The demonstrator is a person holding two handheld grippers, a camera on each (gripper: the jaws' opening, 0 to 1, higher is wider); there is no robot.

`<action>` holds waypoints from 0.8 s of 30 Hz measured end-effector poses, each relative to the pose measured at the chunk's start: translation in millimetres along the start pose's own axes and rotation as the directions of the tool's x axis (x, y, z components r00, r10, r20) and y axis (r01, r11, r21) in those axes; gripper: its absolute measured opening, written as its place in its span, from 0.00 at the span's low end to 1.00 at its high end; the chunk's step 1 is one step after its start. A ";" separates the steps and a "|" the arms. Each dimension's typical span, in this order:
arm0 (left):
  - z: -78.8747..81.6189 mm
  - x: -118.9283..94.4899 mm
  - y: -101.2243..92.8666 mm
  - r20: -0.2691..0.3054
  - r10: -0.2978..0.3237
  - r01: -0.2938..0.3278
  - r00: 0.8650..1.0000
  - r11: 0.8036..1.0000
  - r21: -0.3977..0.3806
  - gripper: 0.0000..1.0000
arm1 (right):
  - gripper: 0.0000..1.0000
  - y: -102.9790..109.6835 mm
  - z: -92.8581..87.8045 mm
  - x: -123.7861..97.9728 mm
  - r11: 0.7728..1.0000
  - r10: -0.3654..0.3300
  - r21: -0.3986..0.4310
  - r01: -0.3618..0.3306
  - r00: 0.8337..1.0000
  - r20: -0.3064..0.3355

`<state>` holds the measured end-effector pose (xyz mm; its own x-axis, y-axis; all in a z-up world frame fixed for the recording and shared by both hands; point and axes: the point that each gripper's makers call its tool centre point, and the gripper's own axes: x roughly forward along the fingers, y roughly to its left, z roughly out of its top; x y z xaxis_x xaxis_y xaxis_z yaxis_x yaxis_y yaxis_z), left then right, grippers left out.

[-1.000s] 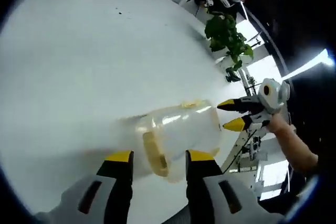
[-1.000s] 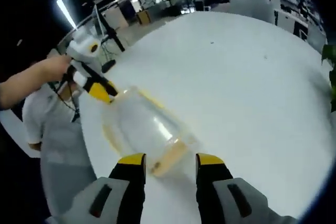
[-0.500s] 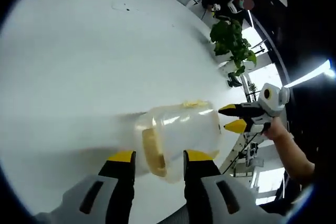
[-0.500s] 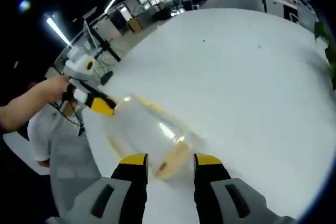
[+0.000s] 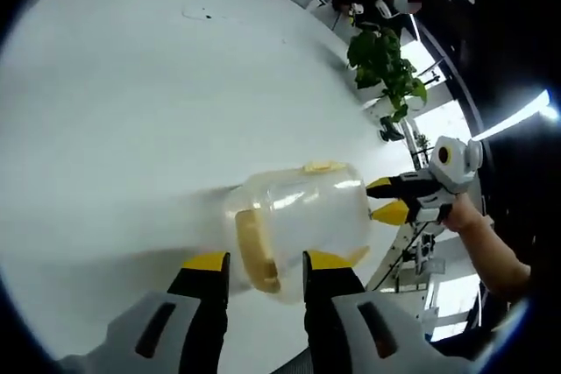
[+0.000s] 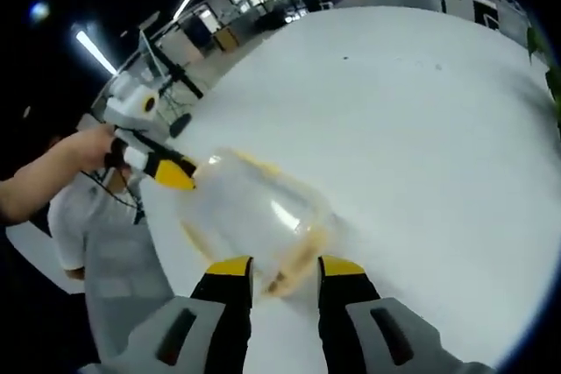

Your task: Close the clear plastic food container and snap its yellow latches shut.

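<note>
Container (image 5: 298,225), clear plastic, sits on white round table (image 5: 131,111) near its edge, between the two grippers. Left gripper view: left gripper (image 5: 261,262) jaws part-open, yellow tips either side of the container's near end, yellow latch (image 5: 254,251) in the gap; cannot tell if the tips touch the plastic. Another yellow latch (image 5: 323,166) shows on the far upper rim. Right gripper (image 5: 389,199) comes in from the right, held by a hand (image 5: 463,214), jaws narrow, tips at the container's far end. Right gripper view: right gripper (image 6: 285,266) jaws part-open astride container (image 6: 254,212), left gripper (image 6: 173,172) at its opposite end. Potted plant (image 5: 384,63) stands beyond the table.
</note>
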<state>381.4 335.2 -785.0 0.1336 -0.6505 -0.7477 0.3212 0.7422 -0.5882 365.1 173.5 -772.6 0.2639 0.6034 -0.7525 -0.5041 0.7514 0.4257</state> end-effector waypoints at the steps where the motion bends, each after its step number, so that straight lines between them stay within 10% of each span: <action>1: -0.9 0.0 -3.0 0.004 -0.003 0.002 1.000 1.000 0.007 0.32 | 0.20 0.2 -1.6 0.8 1.000 -0.001 -0.004 0.001 1.000 -0.006; 24: -1.4 6.6 -8.5 0.009 -0.015 0.014 1.000 0.999 0.039 0.29 | 0.17 1.2 0.1 5.2 1.000 -0.008 0.015 0.008 1.000 0.014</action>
<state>378.2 324.8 -785.3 0.1375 -0.6629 -0.7360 0.3595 0.7258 -0.5865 366.0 177.5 -775.9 0.2791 0.6012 -0.7488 -0.4898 0.7599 0.4275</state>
